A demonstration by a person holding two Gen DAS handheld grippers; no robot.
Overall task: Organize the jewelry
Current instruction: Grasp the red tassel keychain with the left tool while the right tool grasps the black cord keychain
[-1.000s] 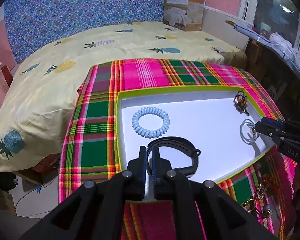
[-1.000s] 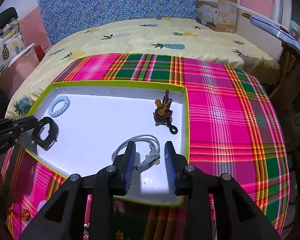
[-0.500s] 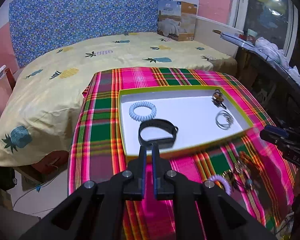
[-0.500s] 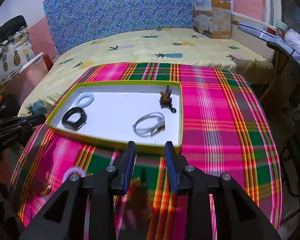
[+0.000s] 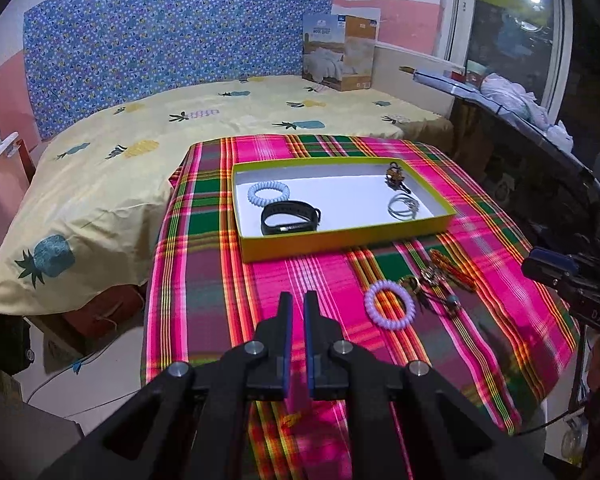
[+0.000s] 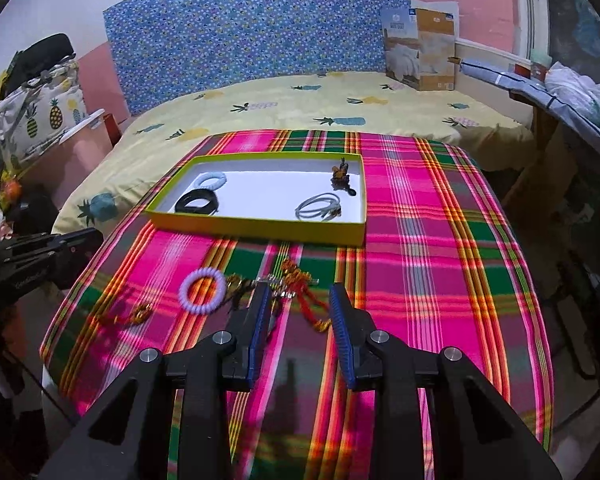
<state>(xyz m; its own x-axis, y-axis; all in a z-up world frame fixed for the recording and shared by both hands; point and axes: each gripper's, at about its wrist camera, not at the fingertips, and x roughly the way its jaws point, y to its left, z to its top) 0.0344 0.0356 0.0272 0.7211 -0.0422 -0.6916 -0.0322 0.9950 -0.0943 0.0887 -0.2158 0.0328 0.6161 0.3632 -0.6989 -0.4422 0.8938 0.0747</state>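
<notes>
A shallow yellow-green tray [image 5: 340,242] with a smooth white floor sits on the glossy plaid cloth [image 5: 204,272]. Inside, from 9 to 3 o'clock: pale coiled band [image 5: 269,193], matte black strap [image 5: 290,219], beaded charm [image 5: 396,174], grey wire rings [image 5: 403,207]. A lilac coil [image 5: 389,303] and tangled trinkets [image 5: 440,280] lie outside it. Both grippers have drawn back from the tray — left gripper [image 5: 294,300] pinched nearly together, right gripper [image 6: 299,295] parted, both empty.

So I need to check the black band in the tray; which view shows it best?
The left wrist view: the black band lies near the tray front wall, its whole loop visible. The right wrist view shows it smaller and partly behind the wall.
</notes>
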